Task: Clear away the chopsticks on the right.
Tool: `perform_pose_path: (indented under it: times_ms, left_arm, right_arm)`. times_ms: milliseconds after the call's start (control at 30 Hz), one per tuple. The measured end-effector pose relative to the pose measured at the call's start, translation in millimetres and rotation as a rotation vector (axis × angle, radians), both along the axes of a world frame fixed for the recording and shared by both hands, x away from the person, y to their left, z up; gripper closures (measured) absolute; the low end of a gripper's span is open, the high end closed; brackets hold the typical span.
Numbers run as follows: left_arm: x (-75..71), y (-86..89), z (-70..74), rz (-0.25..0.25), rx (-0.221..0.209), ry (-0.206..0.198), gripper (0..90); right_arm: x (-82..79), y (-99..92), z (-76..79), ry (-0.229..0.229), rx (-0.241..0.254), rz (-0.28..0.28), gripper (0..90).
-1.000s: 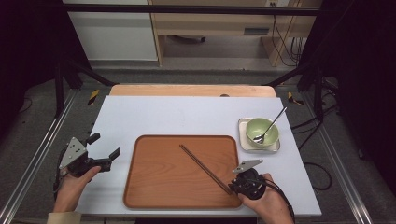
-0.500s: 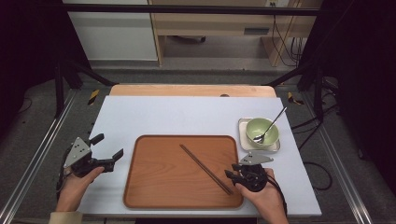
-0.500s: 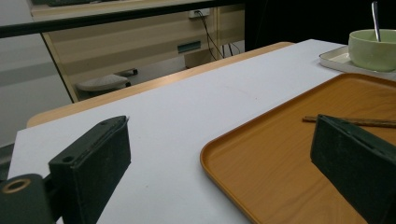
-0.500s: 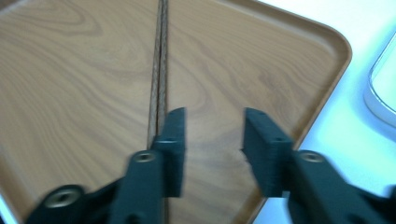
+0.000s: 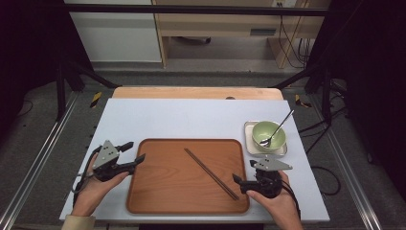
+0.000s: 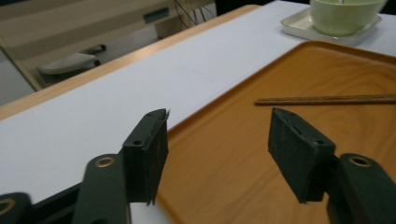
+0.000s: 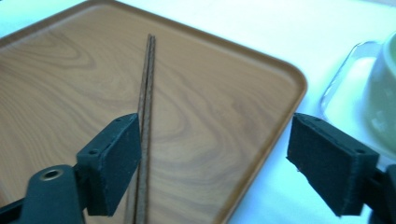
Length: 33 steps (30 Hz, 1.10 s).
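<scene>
Chopsticks (image 5: pixel 211 173) flat on wooden tray (image 5: pixel 158 191), diagonal, near end at tray's near right corner. Right tongs (image 5: pixel 243 174) just beside that end, jaws just been opening, now wide; nothing clamped, sticks lie by one pad. Left tongs (image 5: pixel 135 152) over tray's left rim, jaws just been closing, part open, empty. Green bowl (image 5: pixel 269 135) with spoon far right on worktop (image 5: pixel 191 117).

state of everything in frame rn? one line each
chopsticks: flat on the tray, paired, not gripped
tray: flat on the table
bowl: upright on a small dish
spoon: leaning in the bowl
left gripper: open, jaws just been closing, nothing between
right gripper: open, jaws just been opening, off the chopsticks
</scene>
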<state>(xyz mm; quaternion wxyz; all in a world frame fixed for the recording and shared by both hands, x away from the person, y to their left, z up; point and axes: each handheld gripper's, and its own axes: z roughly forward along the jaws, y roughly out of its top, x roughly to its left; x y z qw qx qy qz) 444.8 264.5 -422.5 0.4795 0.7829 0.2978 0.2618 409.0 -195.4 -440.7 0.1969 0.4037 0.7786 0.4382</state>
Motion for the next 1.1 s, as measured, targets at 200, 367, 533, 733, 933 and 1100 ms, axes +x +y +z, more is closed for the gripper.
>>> perform_pose_path:
  times_ms: [200, 367, 533, 733, 933, 1100]
  left_arm:
    - [2.6, -35.6, 4.8, -0.032, 0.052, 0.042, 56.1]
    - [6.7, -69.5, 1.9, -0.072, 0.105, 0.072, 66.5]
    - [10.5, -99.9, -3.5, -0.108, 0.102, 0.092, 78.9]
    - [16.6, -124.2, -6.4, -0.137, 0.115, 0.138, 88.9]
    - [23.5, -140.0, -13.7, -0.159, 0.147, 0.194, 89.9]
    - [27.7, -151.1, -21.1, -0.173, 0.185, 0.221, 89.8]
  right_arm:
    - [0.5, -7.6, -0.2, -0.007, -0.012, -0.006, 9.8]
    - [-2.0, -9.2, -3.4, -0.018, -0.035, -0.002, 9.5]
    - [-4.0, -12.7, -5.0, -0.027, -0.026, -0.007, 9.7]
    - [-4.0, -14.1, -6.1, -0.02, -0.027, 0.0, 9.5]
    - [-3.3, -16.6, -4.8, -0.038, -0.026, -0.008, 9.4]
    - [-1.5, -18.9, -5.9, -0.034, -0.022, -0.018, 9.3]
